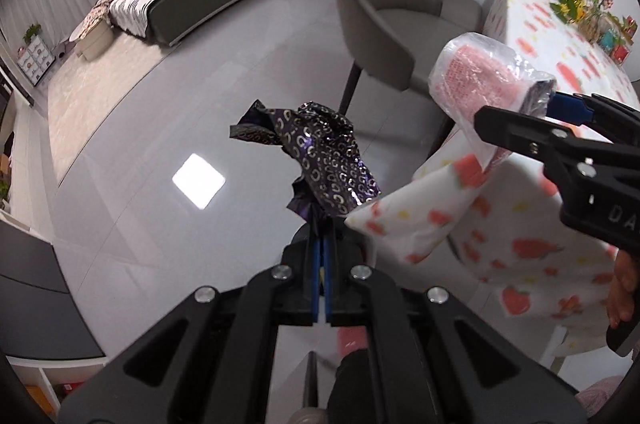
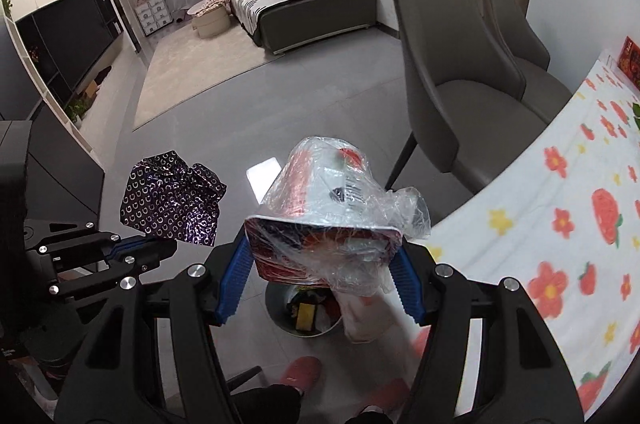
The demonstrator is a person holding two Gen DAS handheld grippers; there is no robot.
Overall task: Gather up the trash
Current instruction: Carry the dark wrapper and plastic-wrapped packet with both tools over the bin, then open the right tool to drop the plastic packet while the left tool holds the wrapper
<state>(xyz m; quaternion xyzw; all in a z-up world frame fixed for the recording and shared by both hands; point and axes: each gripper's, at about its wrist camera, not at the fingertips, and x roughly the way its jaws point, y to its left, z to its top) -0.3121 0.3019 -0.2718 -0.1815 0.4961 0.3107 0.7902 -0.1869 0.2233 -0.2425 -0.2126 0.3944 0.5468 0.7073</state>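
Note:
My left gripper (image 1: 322, 236) is shut on a crumpled dark purple foil wrapper (image 1: 320, 160) with silver rings and holds it in the air above the floor. It also shows in the right wrist view, where the left gripper (image 2: 170, 246) grips the wrapper (image 2: 172, 198). My right gripper (image 2: 324, 264) is shut on a red and white cup-shaped container wrapped in clear plastic (image 2: 328, 200). In the left wrist view the right gripper (image 1: 532, 112) holds the container (image 1: 480, 80) at the right. A grey bin (image 2: 276, 308) with trash inside stands on the floor under the right gripper.
A table with a white flower-print cloth (image 2: 560, 224) lies to the right. Two grey chairs (image 2: 448, 72) stand beside it. A person's red slippers (image 2: 298, 370) are near the bin. A sofa bed (image 2: 304, 0) and a rug lie farther back.

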